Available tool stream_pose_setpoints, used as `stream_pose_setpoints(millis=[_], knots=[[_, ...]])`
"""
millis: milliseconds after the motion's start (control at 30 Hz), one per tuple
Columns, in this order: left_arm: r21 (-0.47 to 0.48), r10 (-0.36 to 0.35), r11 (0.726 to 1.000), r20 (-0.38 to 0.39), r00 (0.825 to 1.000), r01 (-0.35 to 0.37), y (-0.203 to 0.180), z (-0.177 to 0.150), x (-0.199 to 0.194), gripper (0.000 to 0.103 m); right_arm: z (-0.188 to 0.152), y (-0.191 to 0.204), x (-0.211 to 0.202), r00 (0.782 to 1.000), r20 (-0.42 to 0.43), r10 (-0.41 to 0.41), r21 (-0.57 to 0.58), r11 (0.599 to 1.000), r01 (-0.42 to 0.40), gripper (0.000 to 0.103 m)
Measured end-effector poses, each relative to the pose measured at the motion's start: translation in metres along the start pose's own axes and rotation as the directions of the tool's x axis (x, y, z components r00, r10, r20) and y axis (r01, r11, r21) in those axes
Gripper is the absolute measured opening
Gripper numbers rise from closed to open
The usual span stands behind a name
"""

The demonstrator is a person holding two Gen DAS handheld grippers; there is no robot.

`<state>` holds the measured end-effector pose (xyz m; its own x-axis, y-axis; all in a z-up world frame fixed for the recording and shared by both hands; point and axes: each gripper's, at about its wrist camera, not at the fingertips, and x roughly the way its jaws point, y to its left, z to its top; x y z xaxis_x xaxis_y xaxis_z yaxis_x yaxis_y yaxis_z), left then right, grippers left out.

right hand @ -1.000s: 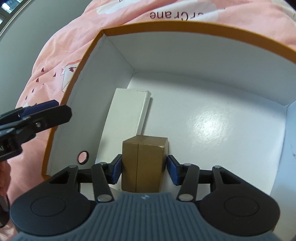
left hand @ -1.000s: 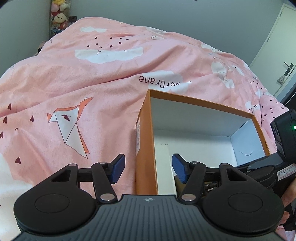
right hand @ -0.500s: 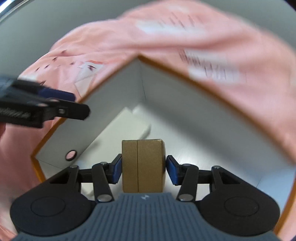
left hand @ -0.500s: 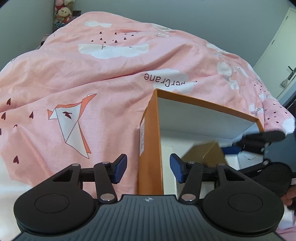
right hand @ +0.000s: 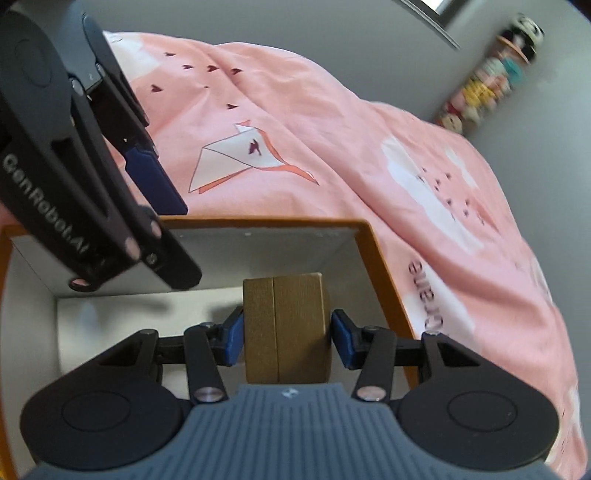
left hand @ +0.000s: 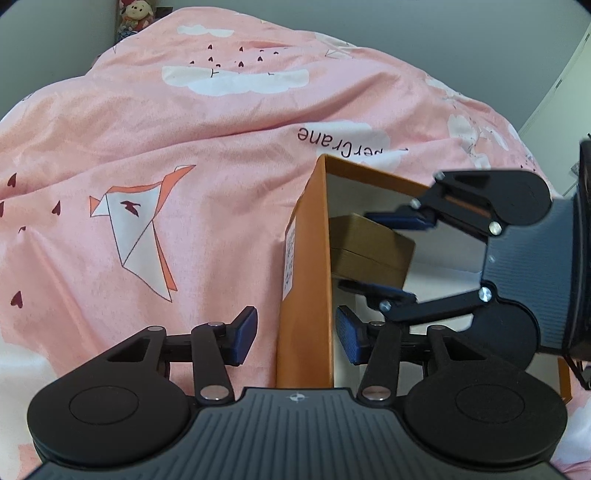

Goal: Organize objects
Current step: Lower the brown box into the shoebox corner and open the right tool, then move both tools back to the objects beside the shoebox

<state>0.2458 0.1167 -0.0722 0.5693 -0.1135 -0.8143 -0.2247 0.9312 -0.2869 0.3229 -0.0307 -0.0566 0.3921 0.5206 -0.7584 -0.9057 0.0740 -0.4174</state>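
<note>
Lower centre of the right wrist view: a small brown box [right hand: 284, 328] is gripped between the blue pads of the right claw [right hand: 286, 336], held inside the orange box [right hand: 373, 258] near its far corner. In the left wrist view, low centre, the left claw [left hand: 295, 332] is seen closing astride the orange box's near wall, pads not yet touching it. Beyond, a pink duvet [left hand: 184, 147] with paper-crane print covers the bed. Upper left, soft toys [left hand: 135, 14] are noted.
</note>
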Motion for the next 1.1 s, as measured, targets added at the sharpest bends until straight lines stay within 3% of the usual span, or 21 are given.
stream_pose_setpoints(millis=[367, 633, 833, 900, 1100], knots=[[-0.015, -0.002, 1.0, -0.008, 1.0, 0.002, 0.003, 0.001, 0.004, 0.057, 0.004, 0.009, 0.021, 0.999, 0.024, -0.029, -0.121, 0.992, 0.032, 0.049], [-0.014, -0.006, 1.0, -0.007, 1.0, 0.006, 0.001, 0.0, 0.002, 0.057, 0.004, -0.003, 0.006, 0.999, 0.003, -0.032, -0.026, 0.999, 0.032, 0.058], [-0.009, -0.004, 1.0, -0.003, 1.0, 0.004, -0.002, -0.001, -0.001, 0.057, -0.012, -0.016, 0.007, 0.995, -0.093, 0.026, 0.139, 0.99, -0.013, 0.034], [-0.006, -0.003, 1.0, -0.001, 1.0, 0.003, -0.003, -0.001, -0.002, 0.057, -0.016, -0.018, 0.01, 0.993, -0.11, 0.036, 0.166, 0.986, -0.017, 0.019], [-0.002, 0.003, 1.0, 0.001, 1.0, -0.003, -0.005, -0.001, -0.003, 0.057, -0.015, -0.013, 0.018, 0.993, -0.104, 0.051, 0.184, 0.982, -0.031, 0.009]])
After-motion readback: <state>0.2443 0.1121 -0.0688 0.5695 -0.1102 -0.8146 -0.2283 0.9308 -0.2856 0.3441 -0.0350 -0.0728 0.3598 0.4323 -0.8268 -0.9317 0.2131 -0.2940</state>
